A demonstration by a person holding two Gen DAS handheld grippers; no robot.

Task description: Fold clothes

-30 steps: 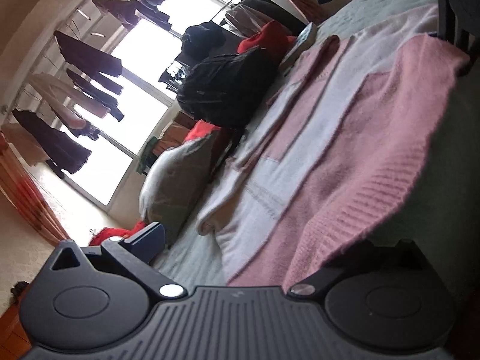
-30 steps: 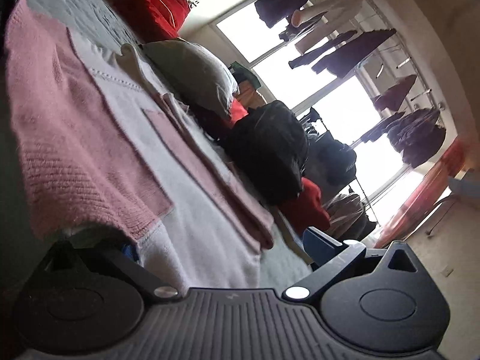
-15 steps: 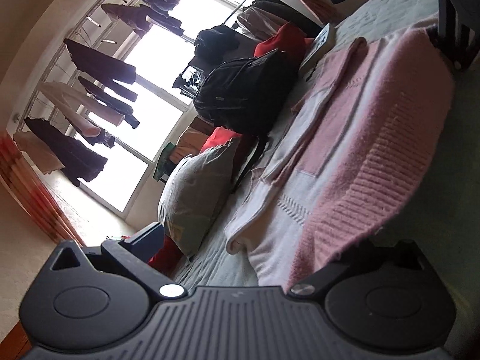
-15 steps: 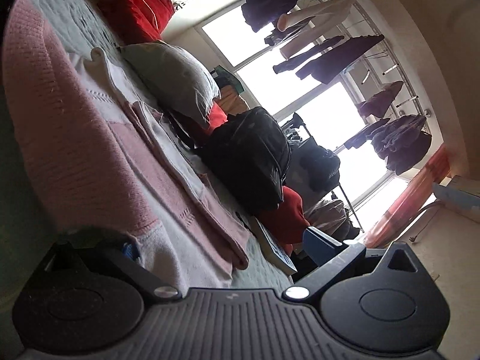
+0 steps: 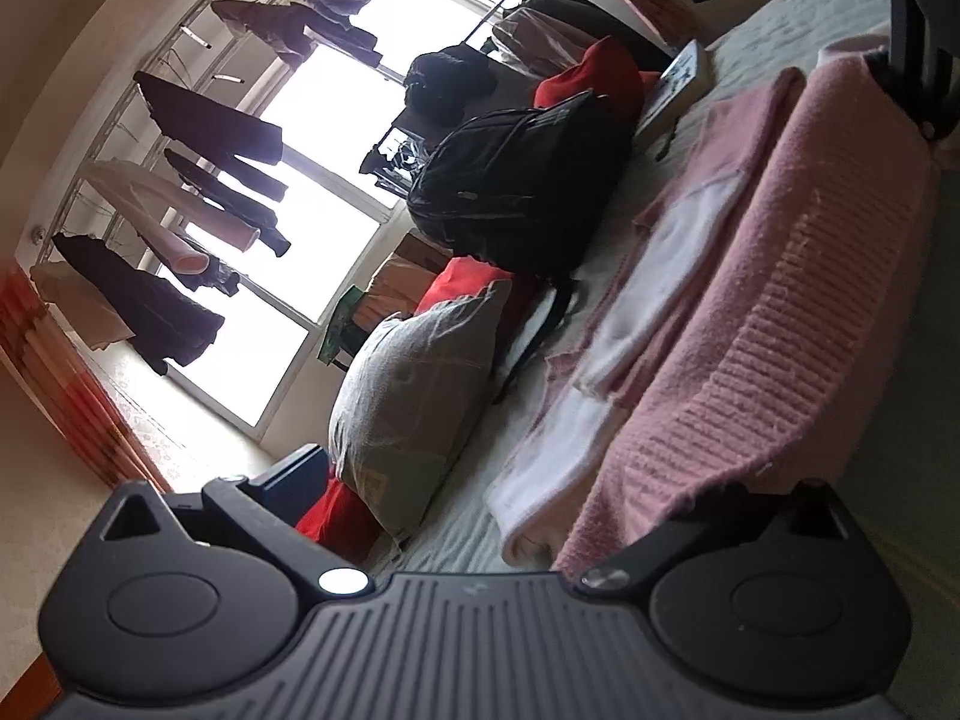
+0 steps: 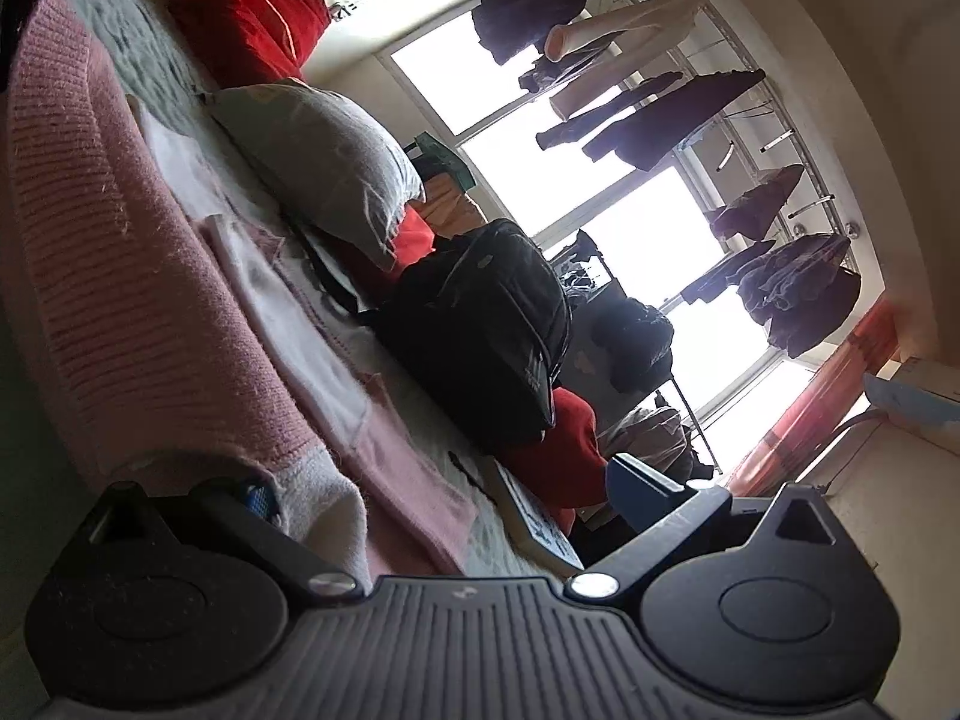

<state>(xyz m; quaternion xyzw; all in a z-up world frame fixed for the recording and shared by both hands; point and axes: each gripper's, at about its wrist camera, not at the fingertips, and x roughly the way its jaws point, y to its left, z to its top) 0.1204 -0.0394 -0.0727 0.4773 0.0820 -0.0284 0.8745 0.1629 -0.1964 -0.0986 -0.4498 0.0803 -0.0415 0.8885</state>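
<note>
The pink and white sweater (image 5: 780, 312) is lying on the bed (image 5: 798, 6), its ribbed hem lifted along the near edge. The left gripper (image 5: 540, 480) and the right gripper (image 6: 432, 480) are each standing with jaws wide, one finger under the hem. A black backpack (image 6: 480, 324) and a grey pillow (image 5: 414, 378) are lying beyond the sweater.
</note>
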